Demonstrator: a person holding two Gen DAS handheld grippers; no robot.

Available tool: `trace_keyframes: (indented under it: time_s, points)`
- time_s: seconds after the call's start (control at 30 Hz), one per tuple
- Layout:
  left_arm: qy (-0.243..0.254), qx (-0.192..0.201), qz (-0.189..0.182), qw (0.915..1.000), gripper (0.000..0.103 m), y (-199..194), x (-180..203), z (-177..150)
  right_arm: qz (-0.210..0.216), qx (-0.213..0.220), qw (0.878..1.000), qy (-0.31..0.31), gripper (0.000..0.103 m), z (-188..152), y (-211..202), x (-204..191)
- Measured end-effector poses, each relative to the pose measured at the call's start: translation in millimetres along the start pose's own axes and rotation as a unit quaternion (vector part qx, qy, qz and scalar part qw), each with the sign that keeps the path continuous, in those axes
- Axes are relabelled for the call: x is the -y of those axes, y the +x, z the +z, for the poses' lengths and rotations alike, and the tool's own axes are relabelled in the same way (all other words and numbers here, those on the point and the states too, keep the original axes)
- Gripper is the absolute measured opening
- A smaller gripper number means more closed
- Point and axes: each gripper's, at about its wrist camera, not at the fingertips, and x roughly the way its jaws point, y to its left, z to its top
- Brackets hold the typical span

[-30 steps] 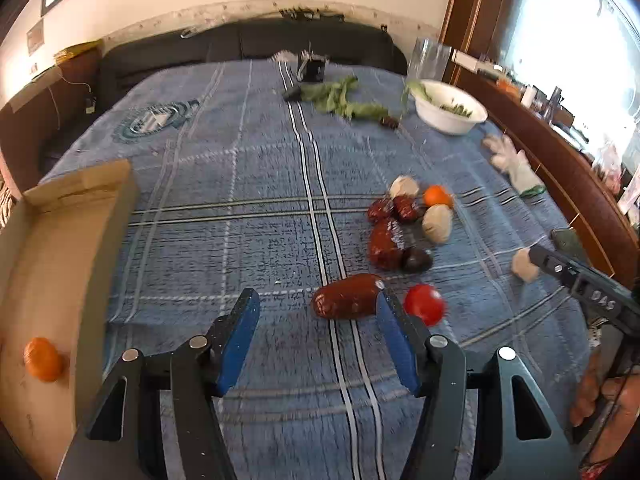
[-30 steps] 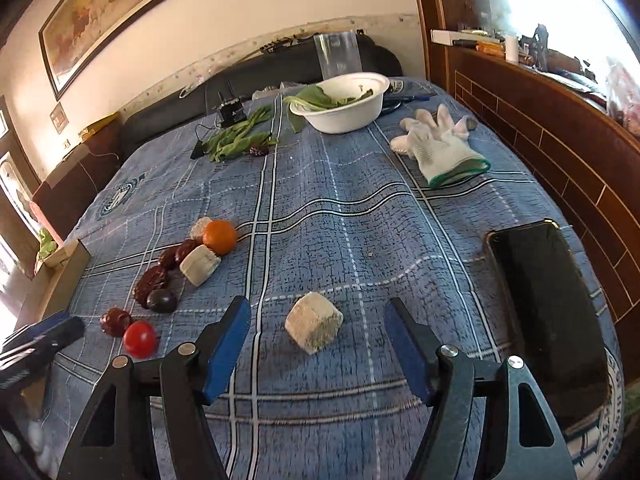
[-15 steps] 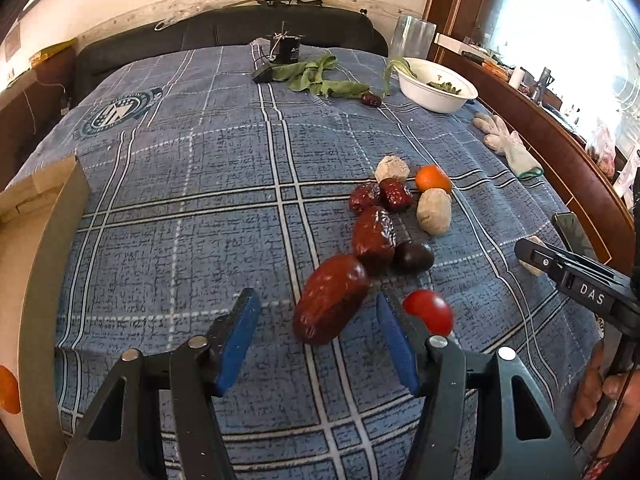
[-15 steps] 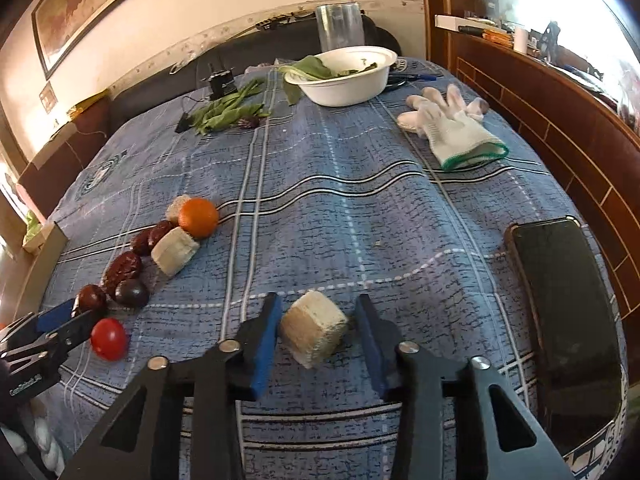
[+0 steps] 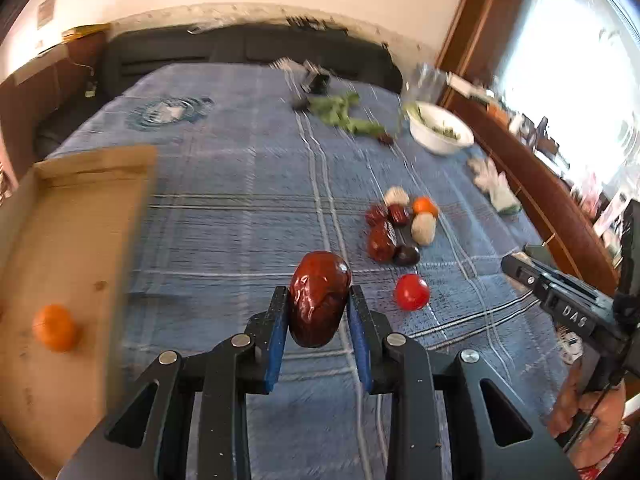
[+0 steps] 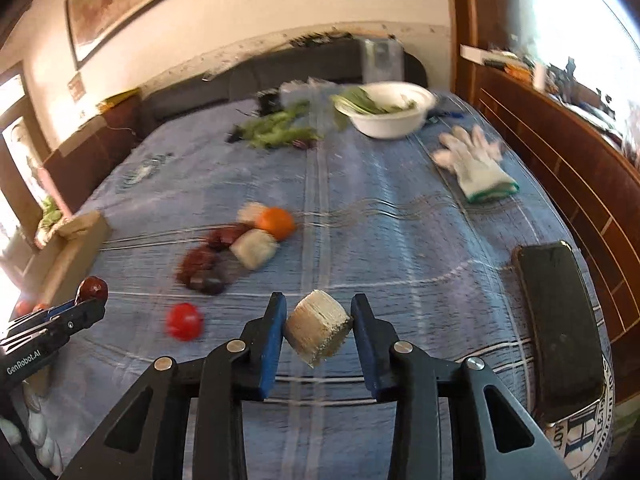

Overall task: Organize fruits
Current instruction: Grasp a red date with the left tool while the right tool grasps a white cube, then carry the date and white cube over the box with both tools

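— Blue pads of the left gripper are closing on the red date, lifted clear of the blue cloth, pitched downward.
— And the right gripper?
— Clamped on the pale cut chunk, also raised. Fruit pile at one o'clock, tomato at three, cardboard tray with an orange at nine.

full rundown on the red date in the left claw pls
The red date is a large oblong dried fruit with glossy, wrinkled, dark red-brown skin. It stands roughly upright, long axis pointing away from the camera, pinched at its sides by the blue pads of the left claw, whose jaws are closing. It appears lifted off the blue plaid cloth; nothing else touches it. In the right wrist view only its tip shows.
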Motion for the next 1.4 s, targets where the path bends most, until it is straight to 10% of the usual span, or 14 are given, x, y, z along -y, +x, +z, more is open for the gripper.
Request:
trace_keyframes:
  time_s: [0.5, 0.87, 1.4]
  points:
    - [-0.042, 0.068, 0.125, 0.9889, 0.029, -106, -142, 45, 0.173, 0.032, 0.975, -0.132, 0.037, 50, -44, -200]
    - [-0.103, -0.022, 0.163, 0.981, 0.029, -39, -232, 53, 0.219, -0.055, 0.957, -0.183, 0.037, 22, 48, -317]
    - [-0.145, -0.11, 0.181, 0.9666, 0.029, -9, -259, 35, 0.212, -0.138, 0.946, -0.204, 0.038, -12, 117, -353]
